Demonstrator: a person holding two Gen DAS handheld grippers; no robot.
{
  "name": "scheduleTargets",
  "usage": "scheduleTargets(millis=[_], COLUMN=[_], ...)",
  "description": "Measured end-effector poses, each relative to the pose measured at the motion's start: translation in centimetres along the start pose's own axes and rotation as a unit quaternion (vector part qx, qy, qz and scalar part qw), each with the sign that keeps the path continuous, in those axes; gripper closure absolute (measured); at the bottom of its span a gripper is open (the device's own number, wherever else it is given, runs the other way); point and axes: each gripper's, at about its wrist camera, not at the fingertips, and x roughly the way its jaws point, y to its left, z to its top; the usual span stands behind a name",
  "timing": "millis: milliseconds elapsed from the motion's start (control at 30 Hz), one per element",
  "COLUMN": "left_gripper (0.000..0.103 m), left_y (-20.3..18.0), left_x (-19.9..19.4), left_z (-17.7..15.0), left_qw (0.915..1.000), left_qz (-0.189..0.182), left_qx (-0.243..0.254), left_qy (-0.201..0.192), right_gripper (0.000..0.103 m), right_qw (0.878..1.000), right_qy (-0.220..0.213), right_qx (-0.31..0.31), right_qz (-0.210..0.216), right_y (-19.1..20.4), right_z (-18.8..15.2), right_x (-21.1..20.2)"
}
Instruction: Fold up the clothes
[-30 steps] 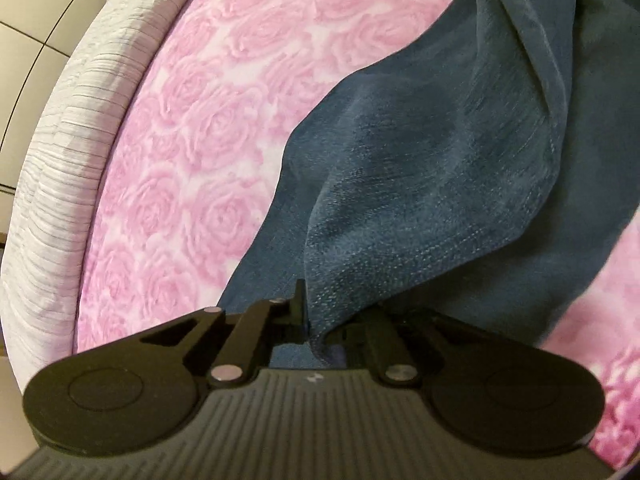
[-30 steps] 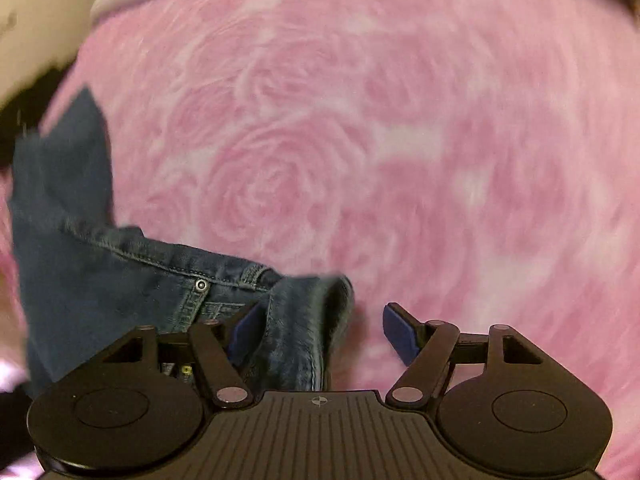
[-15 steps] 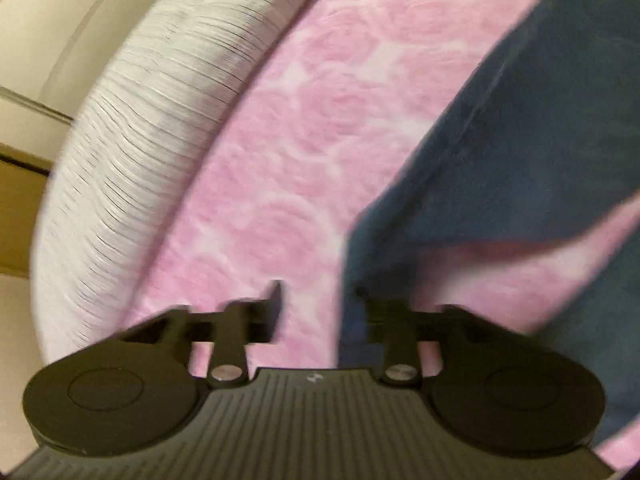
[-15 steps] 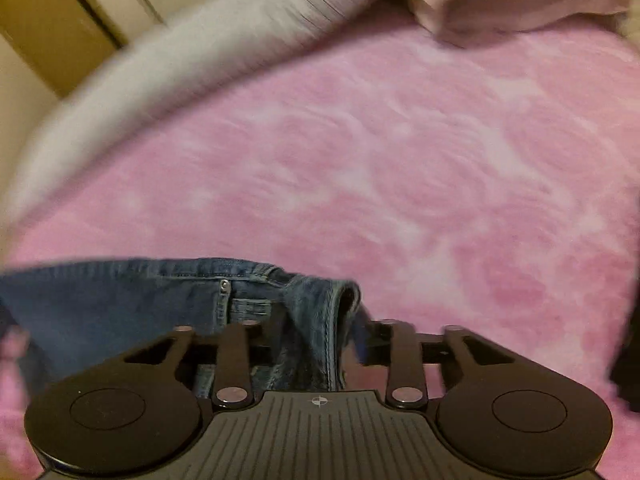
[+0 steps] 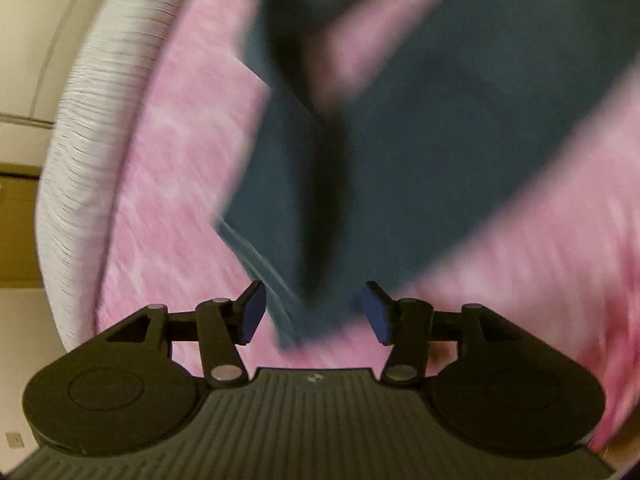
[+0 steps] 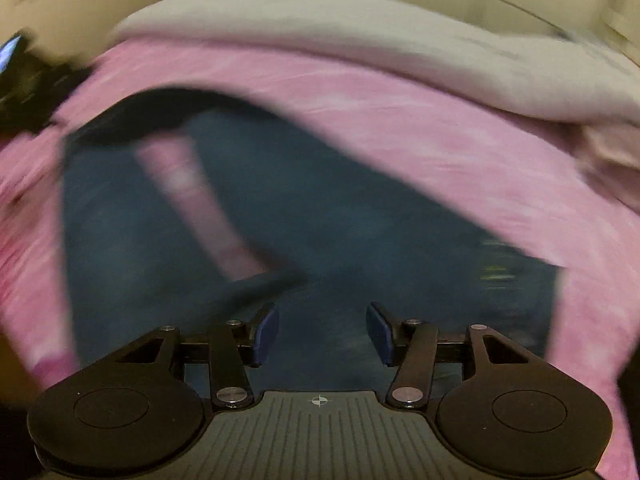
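Dark blue jeans (image 5: 420, 152) lie spread on the pink rose-print bed cover (image 5: 180, 168), the two legs parted with pink showing between them. Both views are motion-blurred. My left gripper (image 5: 314, 314) is open and empty, just above a leg end of the jeans. The jeans also show in the right wrist view (image 6: 320, 216). My right gripper (image 6: 322, 334) is open and empty, hovering over the denim near the waist end.
A white ribbed mattress edge (image 5: 84, 128) curves along the left, with tiled floor (image 5: 24, 60) beyond. In the right wrist view a pale grey blanket or pillow (image 6: 360, 36) lies at the far side of the pink cover (image 6: 460, 152). A dark object (image 6: 24, 76) sits at upper left.
Both grippers have let go of the jeans and opened. The jeans have dropped flat onto the bed. Both grippers have pulled back and swung, now looking along the garment.
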Motion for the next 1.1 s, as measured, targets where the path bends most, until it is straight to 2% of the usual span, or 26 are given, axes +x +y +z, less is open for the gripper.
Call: scheduleTargets(millis=[33,167,233,367,433,467,533,600,667,733,833,900,1000,1100], left_gripper=[0.052,0.051,0.052,0.054,0.071,0.096,0.098,0.099,0.099,0.099,0.099,0.099,0.098,0.095], left_y=[-1.4,-5.1,-5.6,-5.8,-5.5,-5.3,-4.7,-4.1,-3.5,-3.1,-4.7,-7.6,-11.2,-12.5], left_x=[0.0,1.5,3.2,6.6,7.8,8.0,7.6,6.2,3.9,0.7,-3.3,-4.8,-3.9,-3.2], left_z=[-1.7,-5.0,-5.3,-5.6,-5.7,-5.7,-5.9,-6.3,-7.2,-8.8,-12.0,-14.3,-15.4,-16.1], left_qw=[0.9999,0.9945,0.9887,0.9715,0.9634,0.9642,0.9669,0.9705,0.9748,0.9821,0.9903,0.9928,0.9956,0.9949], left_qz=[-0.005,0.032,0.069,0.135,0.148,0.147,0.148,0.151,0.153,0.14,0.115,0.098,0.061,0.055], left_qx=[0.015,0.095,0.124,0.177,0.203,0.202,0.189,0.164,0.136,0.107,0.074,0.068,0.07,0.08], left_qy=[0.003,-0.032,-0.05,-0.082,-0.094,-0.088,-0.087,-0.093,-0.089,-0.067,-0.023,-0.005,0.016,0.026], right_gripper=[0.049,0.049,0.048,0.047,0.044,0.041,0.036,0.035,0.034,0.034,0.034,0.034,0.034,0.034], right_qw=[1.0,0.996,0.995,0.993,0.988,0.984,0.962,0.935,0.916,0.897,0.907,0.911,0.916,0.924], right_qy=[0.007,0.032,0.035,0.04,0.053,0.062,0.078,0.087,0.09,0.092,0.097,0.097,0.105,0.112], right_qx=[-0.013,-0.061,-0.074,-0.104,-0.144,-0.168,-0.254,-0.335,-0.38,-0.42,-0.397,-0.389,-0.38,-0.361], right_qz=[0.013,0.057,0.061,0.031,-0.003,-0.023,-0.065,-0.078,-0.09,-0.102,-0.099,-0.092,-0.071,-0.055], right_y=[2.6,11.1,13.8,17.1,18.5,19.3,21.0,22.7,23.6,24.5,24.2,24.1,24.2,23.9], right_z=[-0.4,-1.4,-0.9,-1.0,-2.0,-2.5,-4.2,-5.7,-6.6,-7.5,-6.9,-6.7,-6.6,-6.0], right_x=[0.0,1.6,2.7,4.3,4.9,5.4,6.6,7.7,8.5,9.3,9.4,9.1,8.9,8.1])
